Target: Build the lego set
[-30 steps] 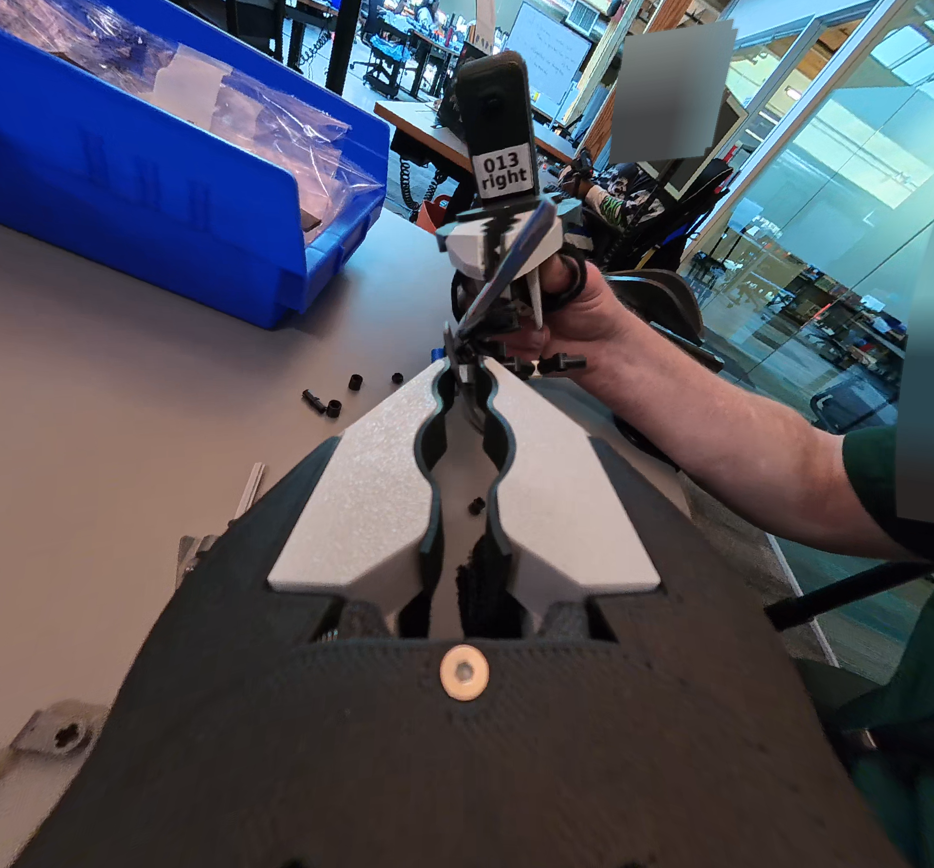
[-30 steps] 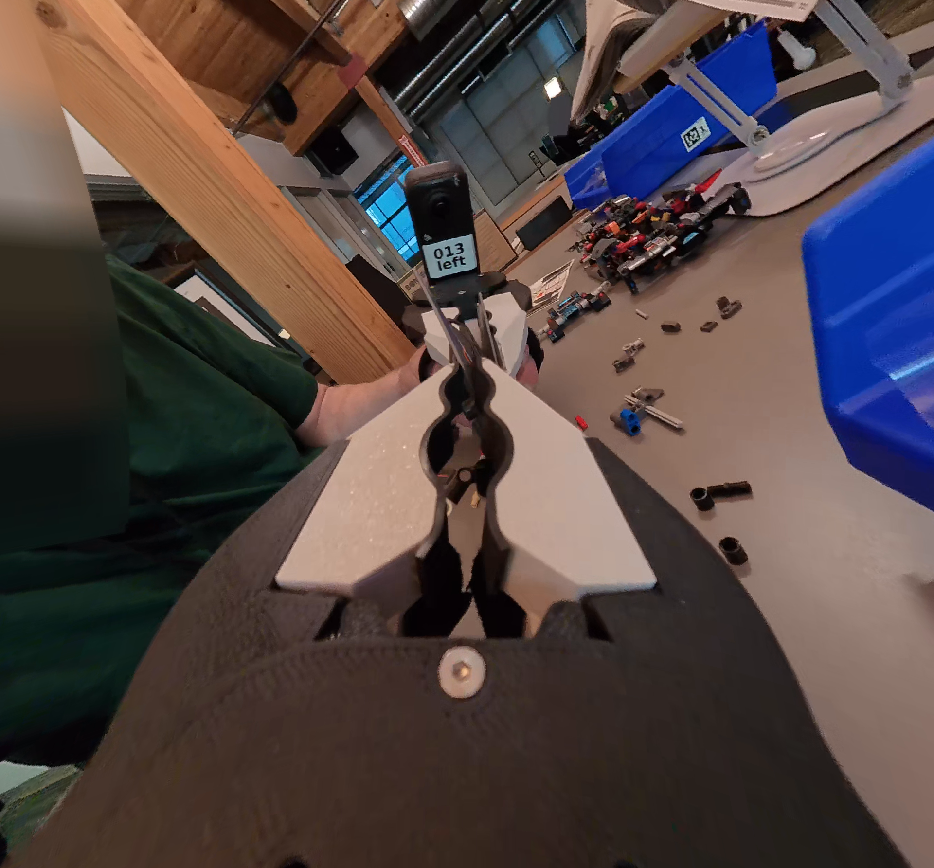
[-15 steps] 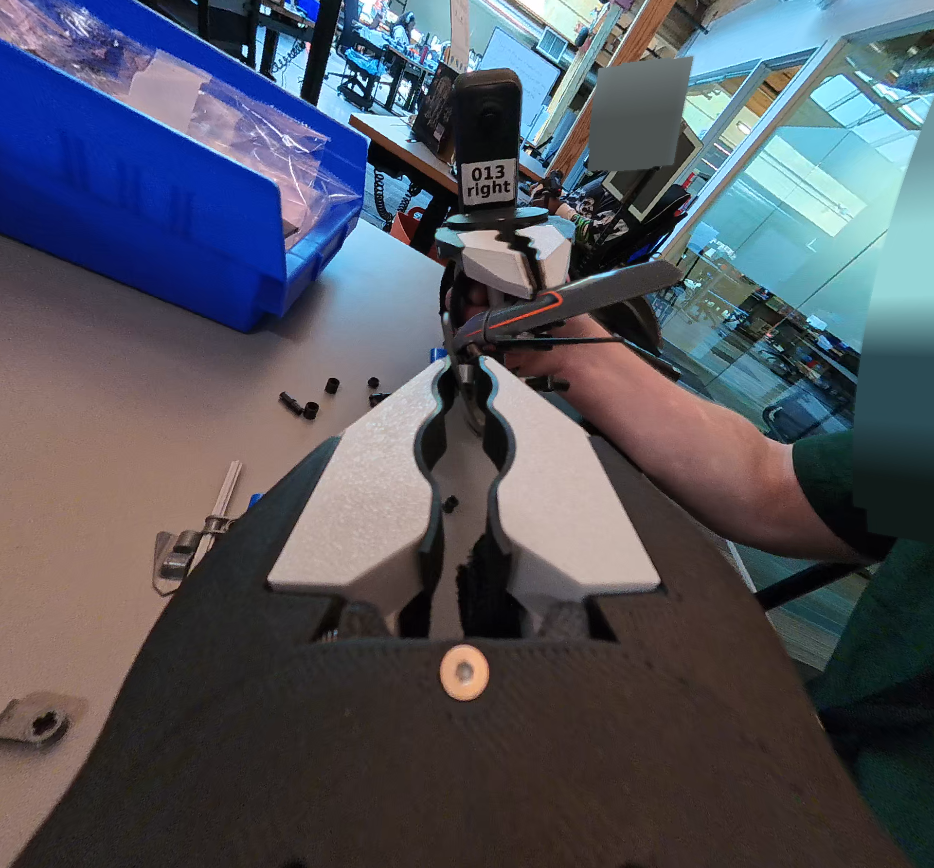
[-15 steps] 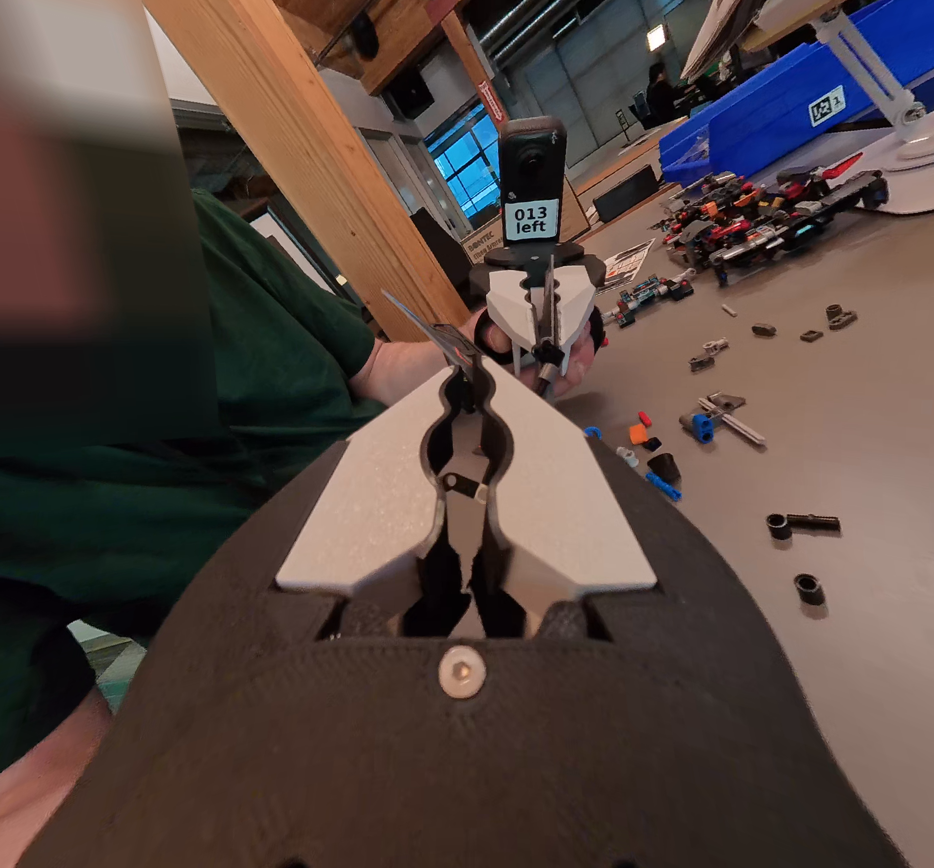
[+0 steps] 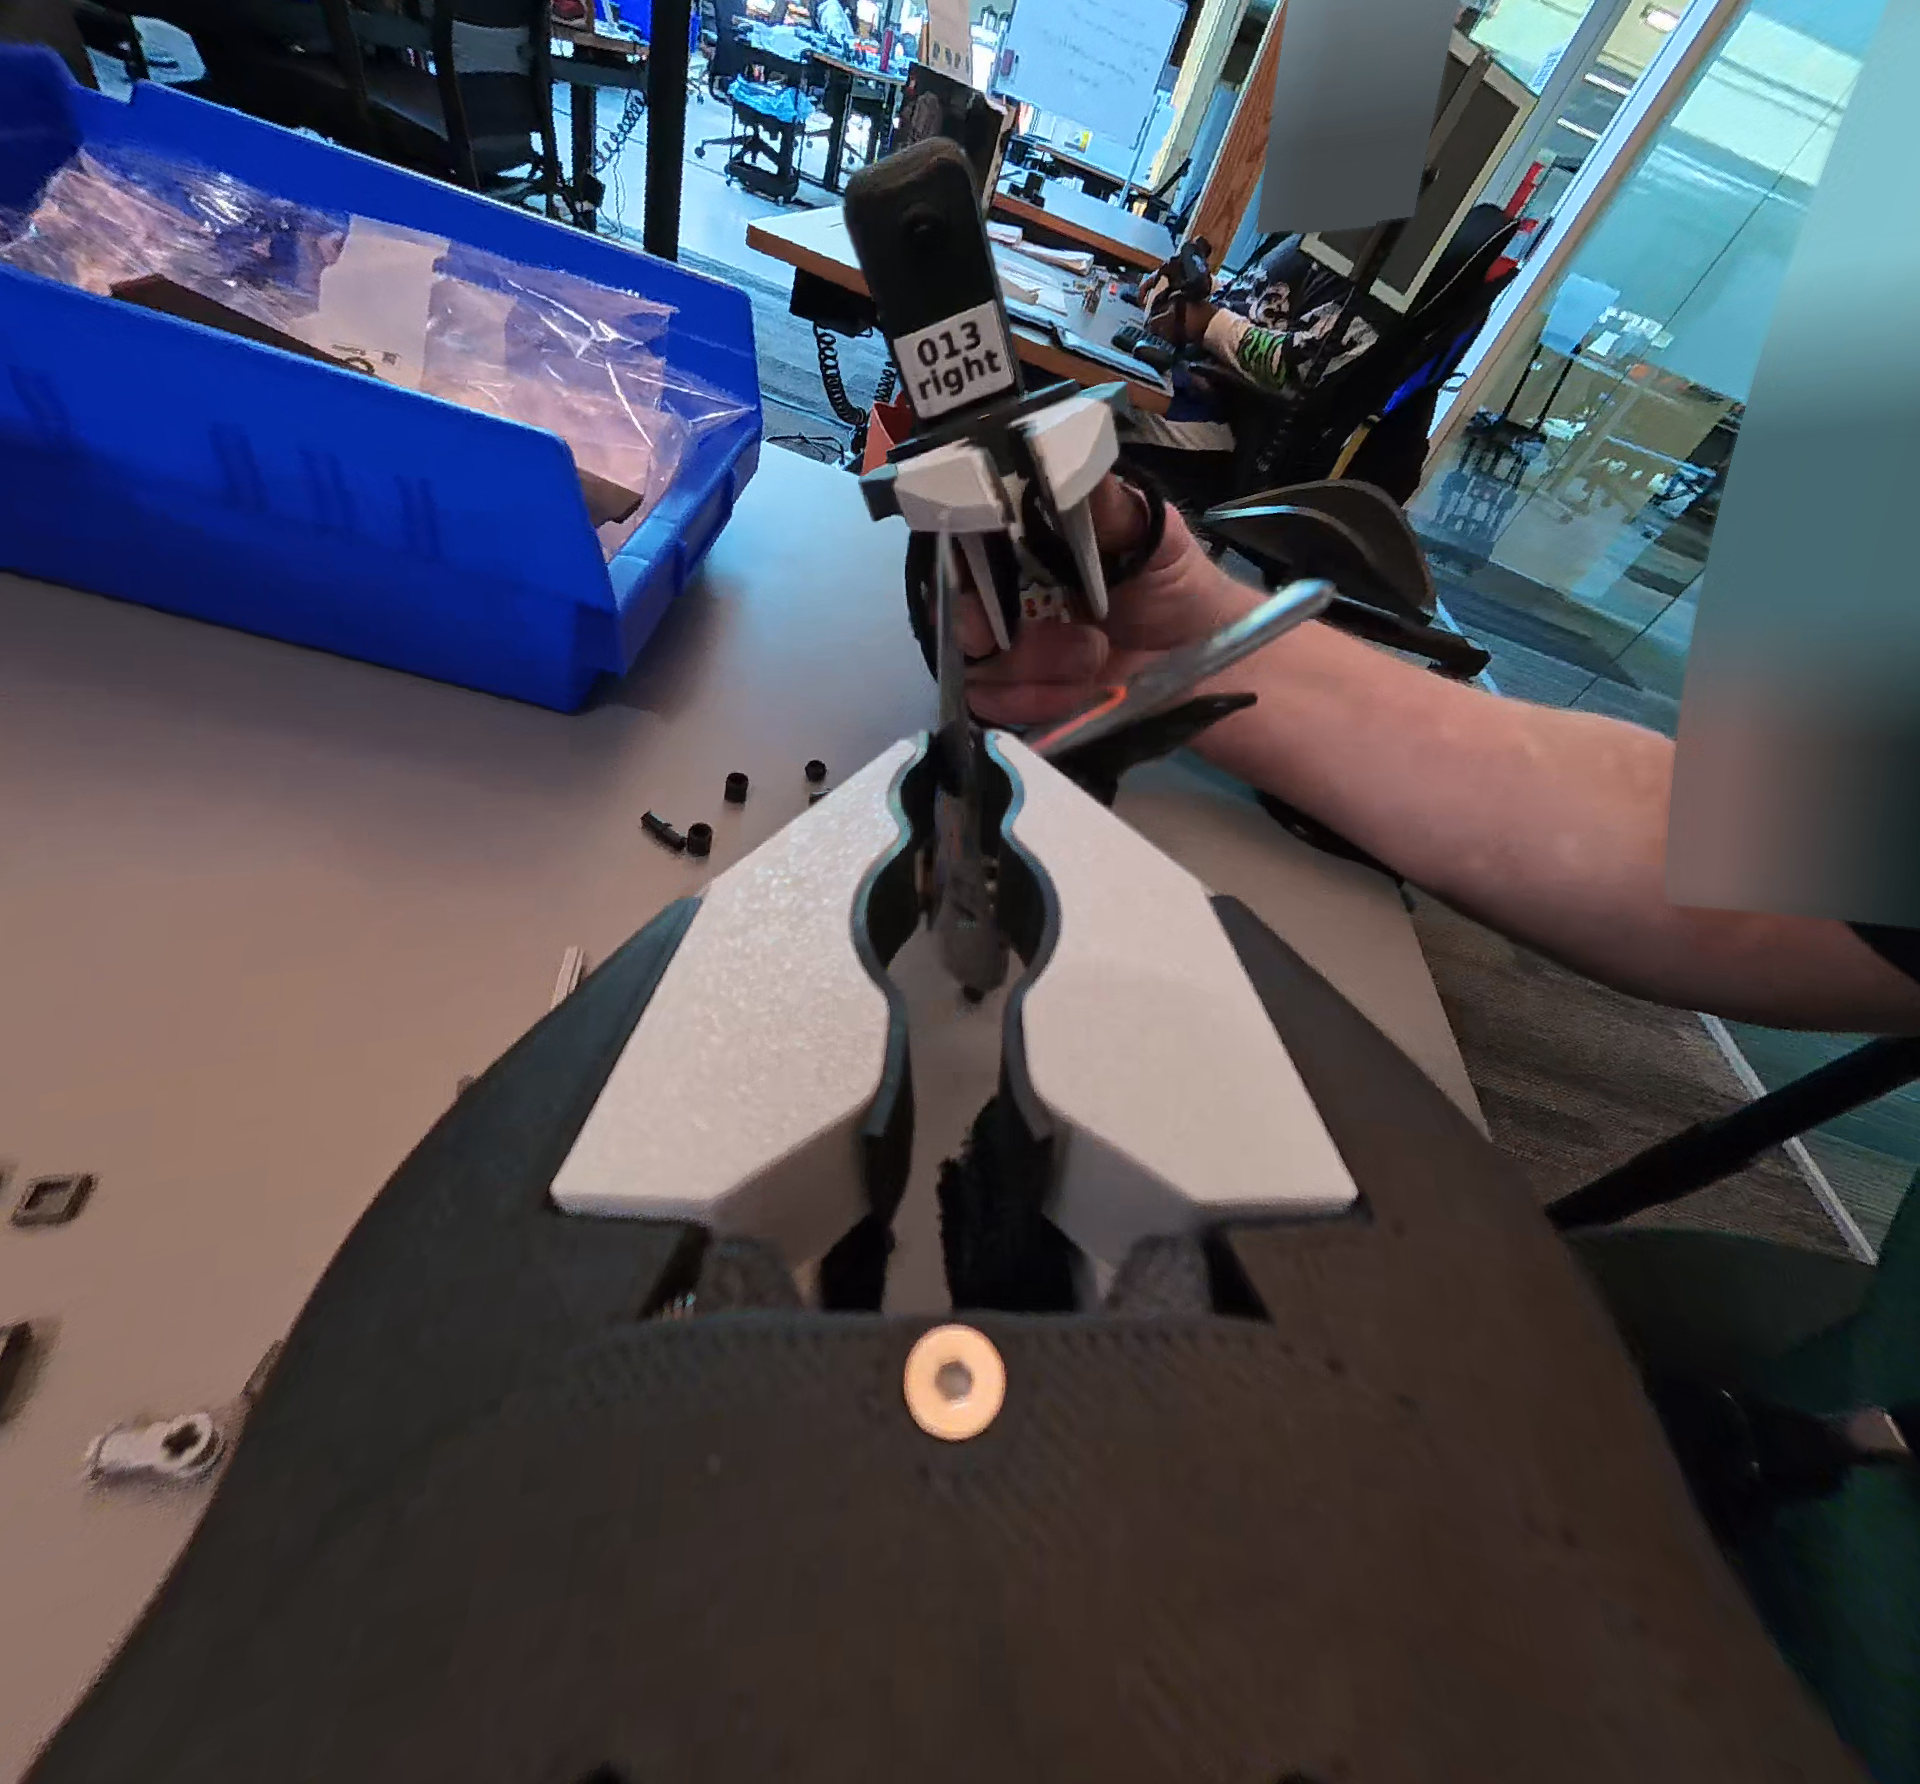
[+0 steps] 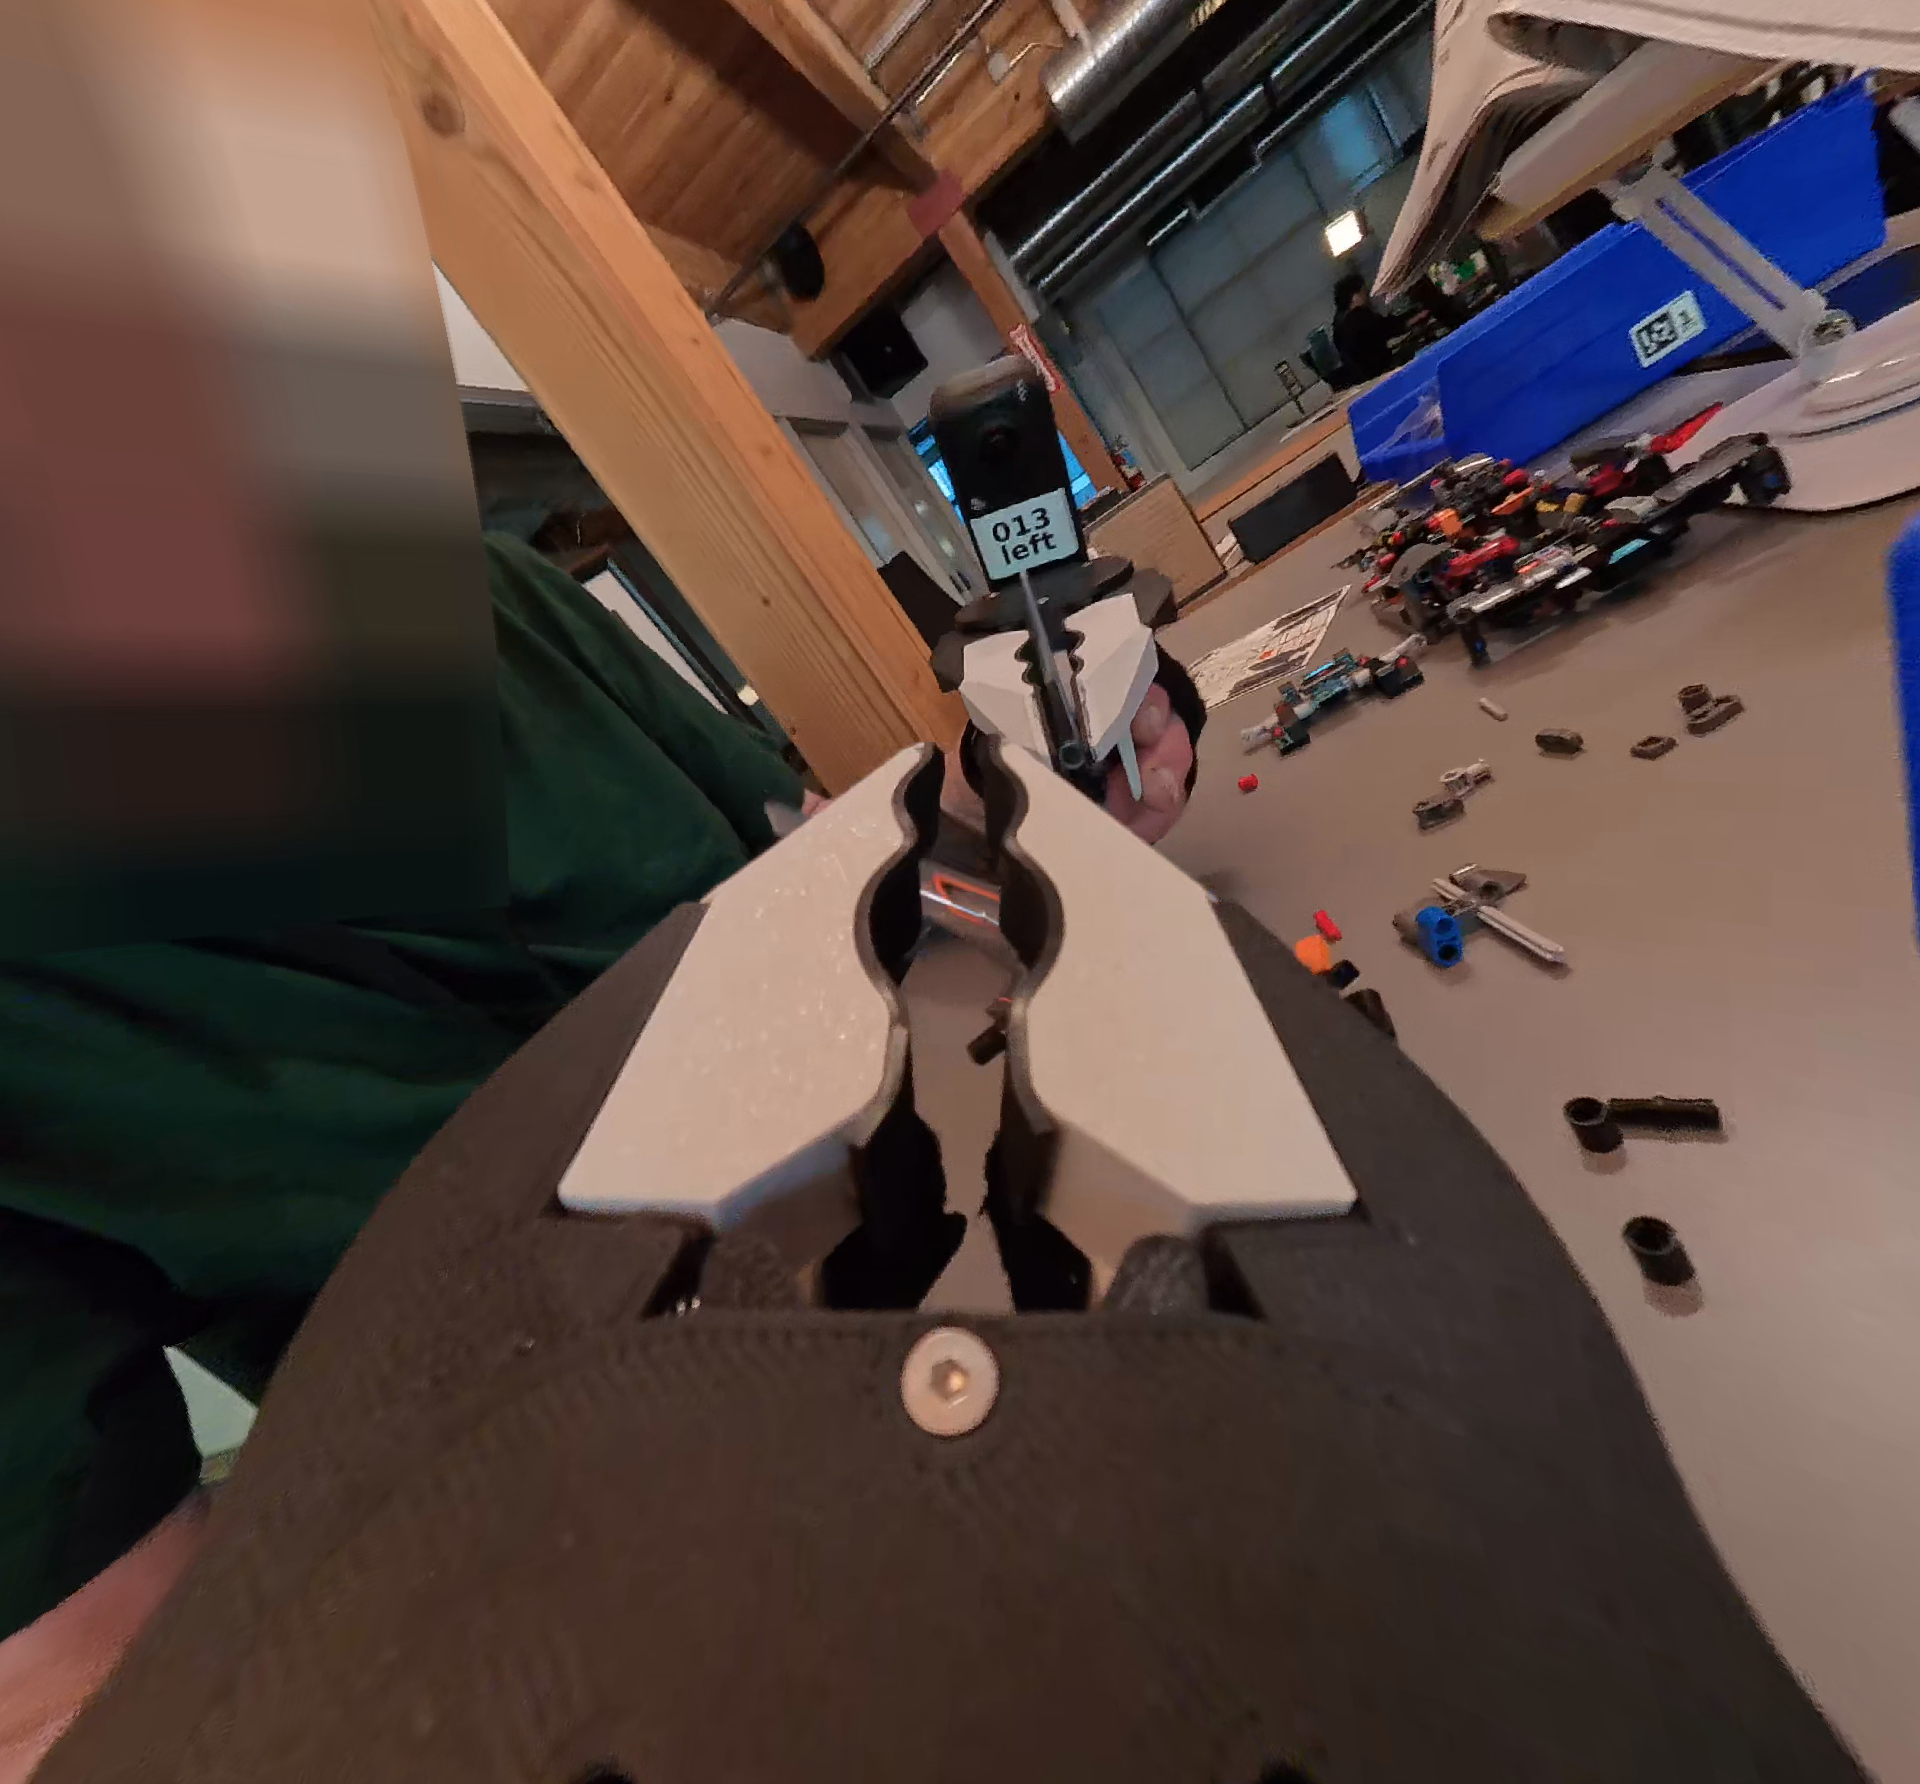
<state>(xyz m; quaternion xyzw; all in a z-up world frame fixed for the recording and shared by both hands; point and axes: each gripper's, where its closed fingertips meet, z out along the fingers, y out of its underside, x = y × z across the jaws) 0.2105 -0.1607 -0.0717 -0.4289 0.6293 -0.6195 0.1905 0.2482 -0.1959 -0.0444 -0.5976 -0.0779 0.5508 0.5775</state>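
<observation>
Aloft, left claw (image 5: 961,763) pinching grey lego piece (image 5: 1174,669), right claw (image 6: 961,768) nearby

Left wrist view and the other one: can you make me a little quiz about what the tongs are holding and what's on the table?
1. True or false: the blue bin has clear plastic bags in it.
2. What do the left tongs grip?
A. a thin dark rod
B. a red wheel
C. nothing at all
3. Fill in the gap: the grey piece between the right tongs has a thin ___ stripe.

Key: 1 true; 2 A; 3 orange.
</observation>
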